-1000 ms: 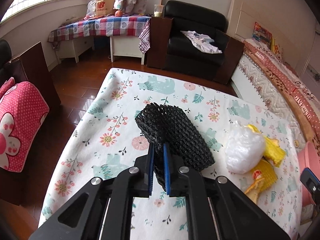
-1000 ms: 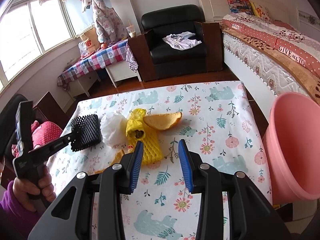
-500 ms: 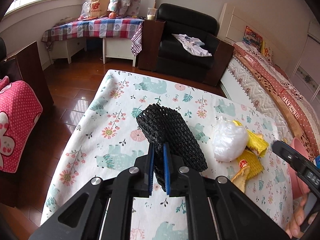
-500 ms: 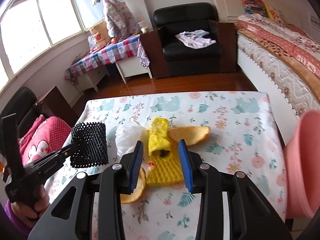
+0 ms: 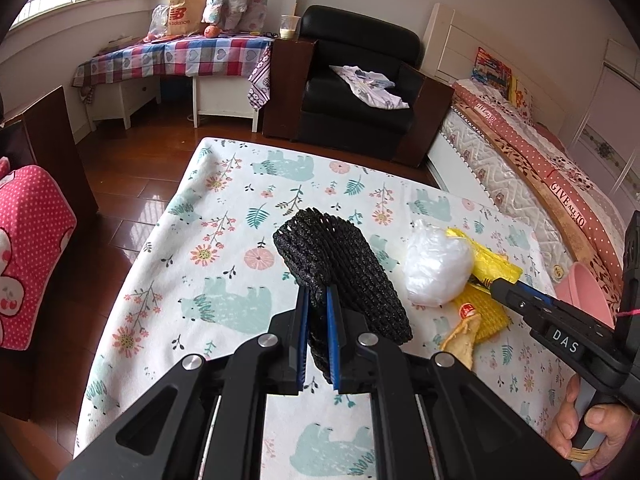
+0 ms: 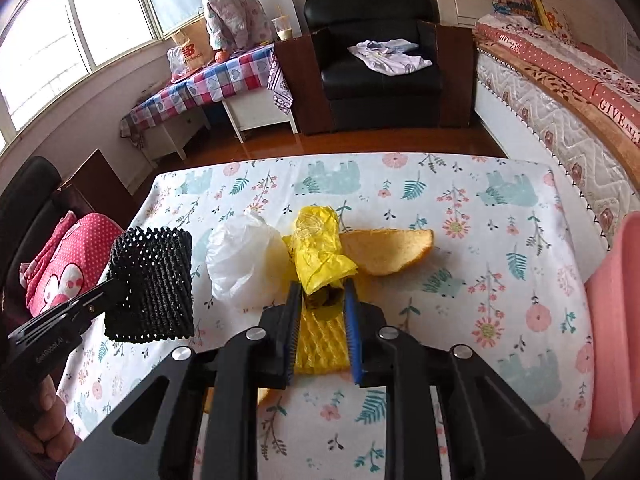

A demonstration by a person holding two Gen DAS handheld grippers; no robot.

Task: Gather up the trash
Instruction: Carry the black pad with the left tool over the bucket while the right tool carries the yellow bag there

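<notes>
My left gripper [image 5: 318, 300] is shut on a black foam net sleeve [image 5: 340, 276] and holds it above the floral tablecloth [image 5: 224, 280]; the sleeve also shows in the right wrist view [image 6: 154, 284]. My right gripper [image 6: 322, 294] is open, its fingers on either side of the near end of a crumpled yellow plastic bag [image 6: 320, 248]. Under it lies a yellow foam net [image 6: 320, 344]. A white plastic bag [image 6: 244, 260] lies to its left and an orange peel [image 6: 390, 250] to its right.
A pink bin [image 6: 616, 320] stands at the table's right edge. A second peel piece [image 5: 460, 340] lies near the yellow net. Beyond the table are a black armchair [image 6: 380, 68], a bed [image 6: 560, 92] on the right and a pink cushion [image 6: 56, 272] on the left.
My right gripper has moved forward and down over the table until its open fingers flank the yellow bag. My left gripper has kept hold of the black sleeve and shifted slightly.
</notes>
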